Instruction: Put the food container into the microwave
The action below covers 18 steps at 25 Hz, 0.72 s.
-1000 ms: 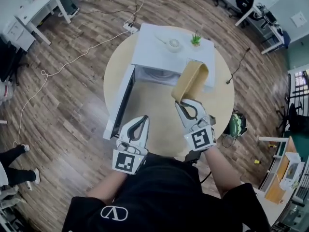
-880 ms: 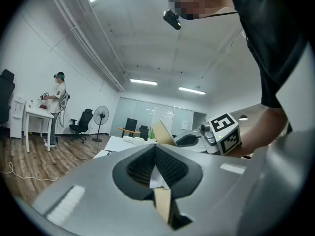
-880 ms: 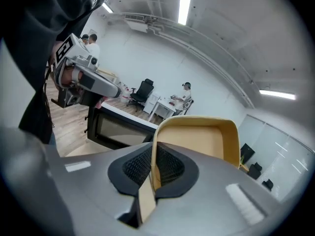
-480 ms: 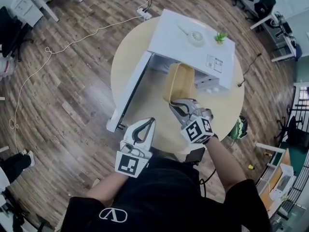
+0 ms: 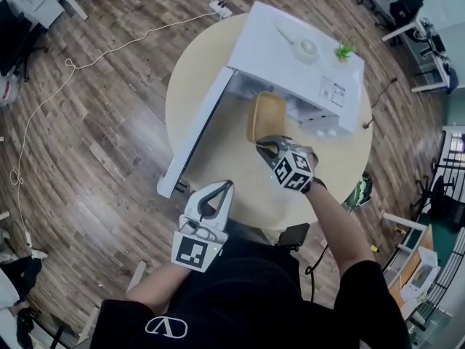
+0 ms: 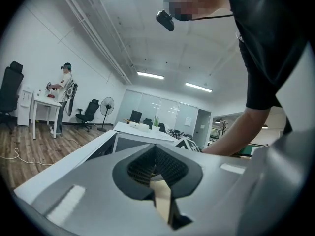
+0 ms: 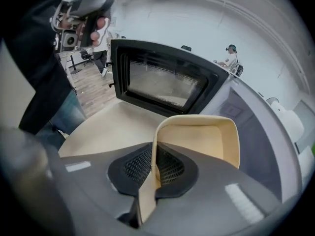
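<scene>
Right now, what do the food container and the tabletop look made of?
Food container: likely plastic, matte cream; thin, even wall with rounded corners. Tabletop: probably laminate or light wood, smooth pale beige; no grain visible.

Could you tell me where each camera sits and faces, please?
Head view: on the head, steeply down at microwave; left tongs, right tongs, torso.
Left gripper view: on left tongs, toward microwave; shut jaws, right forearm.
Right gripper view: on right tongs, toward open door; jaws clamping food container.
All share the microwave.
</scene>
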Tool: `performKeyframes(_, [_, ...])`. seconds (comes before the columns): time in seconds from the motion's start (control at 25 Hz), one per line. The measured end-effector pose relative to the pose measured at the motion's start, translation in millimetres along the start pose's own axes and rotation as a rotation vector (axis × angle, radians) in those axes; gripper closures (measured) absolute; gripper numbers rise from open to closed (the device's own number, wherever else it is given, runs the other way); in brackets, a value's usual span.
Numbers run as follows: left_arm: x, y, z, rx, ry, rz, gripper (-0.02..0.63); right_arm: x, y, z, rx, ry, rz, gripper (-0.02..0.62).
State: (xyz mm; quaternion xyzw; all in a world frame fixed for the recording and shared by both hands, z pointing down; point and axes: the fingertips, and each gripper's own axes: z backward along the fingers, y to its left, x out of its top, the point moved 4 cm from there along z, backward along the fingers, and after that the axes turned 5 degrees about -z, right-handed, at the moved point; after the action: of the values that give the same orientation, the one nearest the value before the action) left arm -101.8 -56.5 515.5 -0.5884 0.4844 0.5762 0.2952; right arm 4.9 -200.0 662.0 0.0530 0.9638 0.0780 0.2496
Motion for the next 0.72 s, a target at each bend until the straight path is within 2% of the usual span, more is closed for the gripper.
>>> performKeyframes(0.4, [-24.1,-2.1,2.2,0.004,0.034,0.053,0.606,-25.9,-48.8,-32.4,-0.013,0.077,-0.027,0.581])
performKeyframes(0.72, [-42.2,2.6,9.1,0.025,0.069,0.08,0.606,-29.6,-98.0,-51.7,-0.168,0.121,-0.032,0.581])
